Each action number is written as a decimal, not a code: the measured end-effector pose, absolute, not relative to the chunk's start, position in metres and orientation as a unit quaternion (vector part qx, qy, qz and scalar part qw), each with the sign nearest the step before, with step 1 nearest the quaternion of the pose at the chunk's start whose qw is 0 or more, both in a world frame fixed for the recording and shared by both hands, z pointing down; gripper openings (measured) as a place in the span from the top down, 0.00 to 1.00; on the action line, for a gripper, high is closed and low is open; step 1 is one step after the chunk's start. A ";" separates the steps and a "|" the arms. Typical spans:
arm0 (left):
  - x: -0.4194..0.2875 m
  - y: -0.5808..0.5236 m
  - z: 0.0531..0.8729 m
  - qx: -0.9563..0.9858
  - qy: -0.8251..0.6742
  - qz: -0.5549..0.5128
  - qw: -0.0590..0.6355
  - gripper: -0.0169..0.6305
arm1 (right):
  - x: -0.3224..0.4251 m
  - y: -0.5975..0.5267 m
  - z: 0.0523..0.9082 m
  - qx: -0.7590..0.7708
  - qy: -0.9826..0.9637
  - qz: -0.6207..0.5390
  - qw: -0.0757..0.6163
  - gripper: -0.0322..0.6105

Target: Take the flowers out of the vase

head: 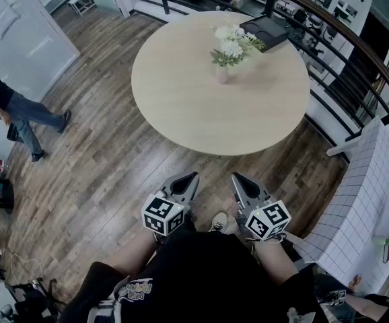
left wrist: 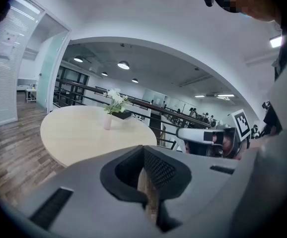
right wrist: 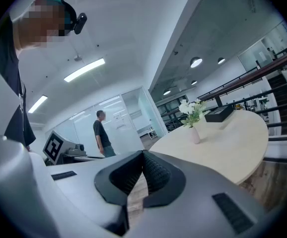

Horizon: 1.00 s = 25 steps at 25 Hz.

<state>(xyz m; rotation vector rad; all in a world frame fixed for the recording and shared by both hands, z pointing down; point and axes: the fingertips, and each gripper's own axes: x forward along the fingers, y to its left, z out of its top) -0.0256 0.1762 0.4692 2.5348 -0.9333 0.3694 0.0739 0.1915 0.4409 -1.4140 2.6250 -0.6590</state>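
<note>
No readable text, shirt print [head: 138, 289] blurred, door notice [head: 5, 20] too small

An open office: glass-walled rooms [right wrist: 128, 117], a railing [head: 356, 36] and a round meeting table [head: 201, 106].

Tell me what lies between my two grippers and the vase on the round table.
Nothing stands there: in the head view only wooden floor and bare tabletop separate the left gripper and right gripper from the vase.

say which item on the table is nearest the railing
The flat black tray, at the rim; the pink vase of white flowers stands further in.
</note>
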 end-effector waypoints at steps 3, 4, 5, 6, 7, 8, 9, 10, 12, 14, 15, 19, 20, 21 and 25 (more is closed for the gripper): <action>-0.027 0.176 0.469 0.910 -0.335 0.132 0.207 0.96 | 0.072 0.192 0.442 -0.461 0.860 -0.217 0.042 0.92; -0.028 0.176 0.468 0.910 -0.335 0.132 0.207 0.96 | 0.070 0.192 0.442 -0.459 0.860 -0.217 0.043 0.92; -0.029 0.175 0.468 0.910 -0.334 0.132 0.206 0.96 | 0.069 0.192 0.441 -0.457 0.862 -0.217 0.045 0.92; -0.030 0.175 0.468 0.910 -0.334 0.132 0.206 0.96 | 0.067 0.191 0.440 -0.454 0.863 -0.217 0.049 0.92; -0.030 0.174 0.467 0.910 -0.333 0.132 0.206 0.96 | 0.065 0.191 0.438 -0.451 0.864 -0.217 0.055 0.92; -0.031 0.173 0.467 0.911 -0.333 0.132 0.206 0.96 | 0.065 0.190 0.437 -0.450 0.864 -0.217 0.060 0.91; -0.031 0.172 0.467 0.911 -0.332 0.133 0.206 0.96 | 0.064 0.189 0.436 -0.451 0.863 -0.218 0.064 0.91; -0.032 0.170 0.468 0.911 -0.331 0.133 0.206 0.96 | 0.064 0.187 0.436 -0.452 0.862 -0.219 0.066 0.91; -0.033 0.168 0.469 0.912 -0.329 0.135 0.207 0.96 | 0.062 0.183 0.438 -0.455 0.860 -0.220 0.067 0.91; -0.036 0.165 0.469 0.912 -0.327 0.136 0.208 0.96 | 0.060 0.180 0.438 -0.459 0.857 -0.222 0.069 0.91; -0.038 0.164 0.469 0.912 -0.326 0.136 0.208 0.96 | 0.059 0.179 0.438 -0.461 0.856 -0.224 0.070 0.91; -0.046 0.158 0.469 0.913 -0.320 0.140 0.211 0.96 | 0.052 0.173 0.438 -0.467 0.852 -0.227 0.072 0.91; -0.049 0.156 0.469 0.914 -0.318 0.141 0.211 0.96 | 0.049 0.171 0.438 -0.468 0.851 -0.227 0.072 0.91; -0.051 0.154 0.469 0.914 -0.316 0.141 0.211 0.96 | 0.047 0.169 0.437 -0.470 0.850 -0.227 0.073 0.92; -0.059 0.144 0.467 0.917 -0.308 0.142 0.211 0.96 | 0.039 0.159 0.435 -0.479 0.845 -0.227 0.073 0.92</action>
